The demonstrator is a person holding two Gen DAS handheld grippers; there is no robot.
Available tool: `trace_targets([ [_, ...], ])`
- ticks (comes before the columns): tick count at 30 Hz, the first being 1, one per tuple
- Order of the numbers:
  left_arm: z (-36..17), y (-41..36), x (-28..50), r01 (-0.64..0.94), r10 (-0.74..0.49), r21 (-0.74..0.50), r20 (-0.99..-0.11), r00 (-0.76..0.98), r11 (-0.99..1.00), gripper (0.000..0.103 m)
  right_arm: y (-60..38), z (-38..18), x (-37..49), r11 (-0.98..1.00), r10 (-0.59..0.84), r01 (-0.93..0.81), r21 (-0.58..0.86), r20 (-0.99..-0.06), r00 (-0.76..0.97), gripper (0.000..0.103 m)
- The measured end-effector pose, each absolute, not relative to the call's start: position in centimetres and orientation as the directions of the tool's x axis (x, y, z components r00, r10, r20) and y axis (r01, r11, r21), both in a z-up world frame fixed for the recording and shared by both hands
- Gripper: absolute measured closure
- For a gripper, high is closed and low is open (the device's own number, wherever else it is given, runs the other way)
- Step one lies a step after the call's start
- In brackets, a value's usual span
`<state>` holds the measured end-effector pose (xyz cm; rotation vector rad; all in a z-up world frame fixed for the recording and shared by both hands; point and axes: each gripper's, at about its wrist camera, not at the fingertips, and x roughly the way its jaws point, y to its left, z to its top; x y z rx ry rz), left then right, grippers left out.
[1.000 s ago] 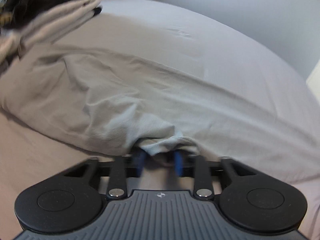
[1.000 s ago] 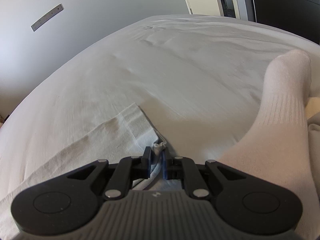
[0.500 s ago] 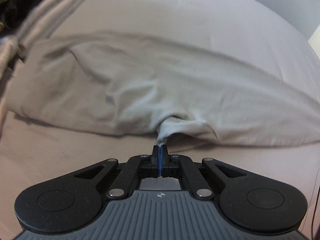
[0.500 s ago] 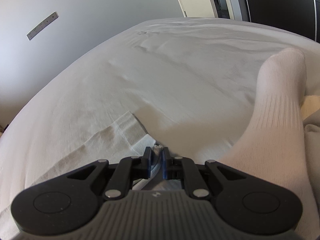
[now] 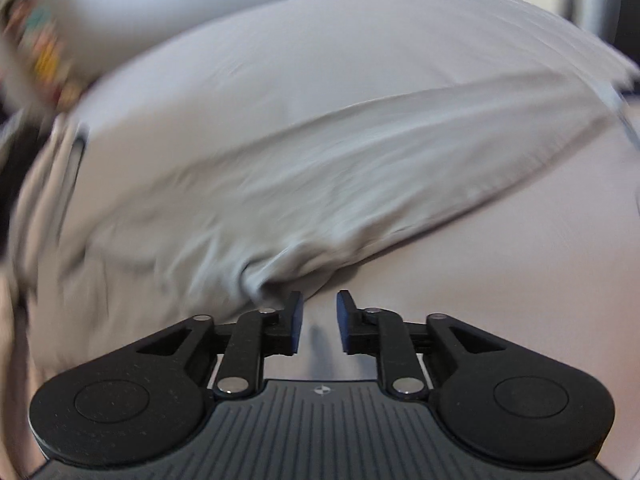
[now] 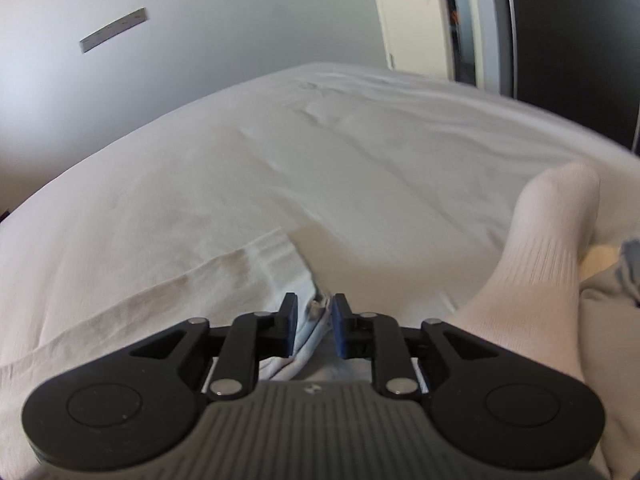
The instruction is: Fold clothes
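Left tool [image 5: 318,322] released garment [image 5: 280,184] | right-only: sock [image 6: 540,256]

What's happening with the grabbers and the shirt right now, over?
Left gripper opening, empty. Right gripper opening, hem between pads. Grey shirt on bed. Socked foot close right.

A: How is the light?

B: Soft, even and fairly bright on the bed sheet [image 6: 360,168]. Shadows beneath its folds are faint.

A: Sharpness?

B: Left view smears heavily, worst left of the sheet [image 5: 304,92]. Right view is crisper. Both bend at the edges.
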<state>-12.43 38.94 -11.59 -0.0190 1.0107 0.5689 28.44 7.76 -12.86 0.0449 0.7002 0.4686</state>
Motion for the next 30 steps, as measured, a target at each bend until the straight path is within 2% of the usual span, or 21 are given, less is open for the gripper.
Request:
trace_targets([
  [4, -12.7, 36.2, -10.7, -0.306, 0.445, 0.337, -0.787, 0.428, 0.89, 0.075, 9.6, -11.9, 25.2, 0.835, 0.5, -0.531, 0.144, -0.602, 0.622, 0.081],
  [7, -13.8, 35.5, -9.7, -0.269, 0.386, 0.29, -0.805, 0.451, 0.918, 0.075, 11.8, -11.4, 22.2, 0.75, 0.578, -0.645, 0.142, -0.615, 0.537, 0.081],
  [14, -15.7, 35.8, -7.9, -0.32, 0.37, 0.227, -0.773, 0.516, 0.92, 0.075, 17.0, -12.4, 14.5, 0.494, 0.673, -0.86, 0.129, -0.683, 0.284, 0.081],
  [19, -16.2, 36.3, -7.0, -0.318, 0.337, 0.17, -0.724, 0.602, 0.933, 0.075, 19.8, -13.9, 10.2, 0.322, 0.676, -0.939, 0.12, -0.723, 0.139, 0.081],
  [21, -15.9, 36.5, -6.9, -0.312, 0.314, 0.137, -0.7, 0.641, 0.94, 0.075, 20.5, -14.3, 8.3, 0.252, 0.679, -0.962, 0.104, -0.728, 0.099, 0.075],
  [22, -15.6, 36.4, -6.9, -0.312, 0.316, 0.135, -0.686, 0.655, 0.94, 0.075, 20.8, -14.4, 7.4, 0.219, 0.683, -0.972, 0.088, -0.725, 0.089, 0.07],
  [24, -15.2, 36.3, -6.7, -0.311, 0.329, 0.149, -0.657, 0.678, 0.939, 0.075, 21.6, -14.3, 6.1, 0.166, 0.693, -0.984, 0.063, -0.717, 0.071, 0.066],
  [30, -14.2, 37.1, -6.0, -0.301, 0.326, 0.151, -0.633, 0.702, 0.942, 0.075, 23.9, -14.2, 3.7, 0.091, 0.719, -0.995, -0.043, -0.688, 0.095, 0.064],
])
